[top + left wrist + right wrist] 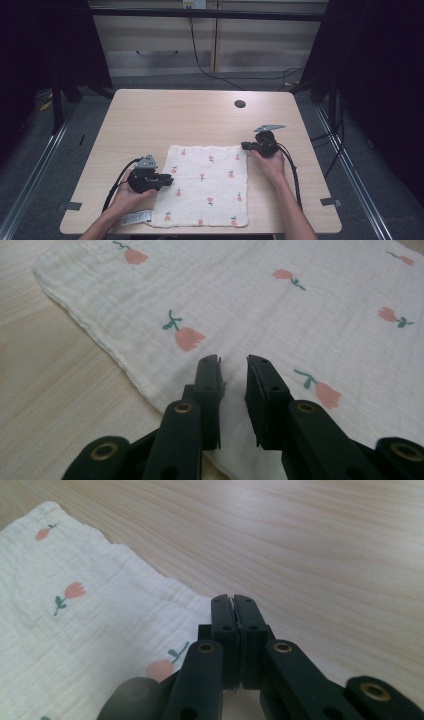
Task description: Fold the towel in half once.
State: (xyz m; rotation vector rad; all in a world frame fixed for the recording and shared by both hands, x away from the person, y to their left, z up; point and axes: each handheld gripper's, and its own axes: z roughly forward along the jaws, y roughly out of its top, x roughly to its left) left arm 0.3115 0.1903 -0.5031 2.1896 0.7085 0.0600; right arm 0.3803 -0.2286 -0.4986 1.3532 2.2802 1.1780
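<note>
White cloth (207, 186) w/ small pink tulip print is lying flat on the light wood tabletop (165, 117), spread as a rough square at approx 6 o'clock of the tabletop, near edge close to the person's side. A printed label tag (136, 218) is sticking out at the cloth's 7–8 o'clock corner.

L tongs (169, 178) are sitting at the cloth's 9 o'clock edge, held in the person's left hand (131, 196), tips pointing toward 3 o'clock over the fabric. In the left gripper view the L tongs (234, 371) are standing apart w/ a clear gap, nothing between them; cloth (280, 315) is lying under and ahead of the tips, its hem running off toward 10 o'clock, bare wood at 9 o'clock.

R tongs (245, 145) are at the cloth's 1–2 o'clock corner, held in the right hand (270, 162), tips pointing toward 9 o'clock. In the right gripper view the R tongs (233, 605) are pressed together, no gap showing; tips are sitting right at the cloth (80, 625) edge, but can't tell if any fabric is pinched between them. Bare tabletop (325, 555) is spreading from 12 to 3 o'clock.

Round dark hole (240, 104) in the tabletop at approx 1 o'clock, well apart from the cloth. Black cables are trailing back from both grippers along the forearms.
</note>
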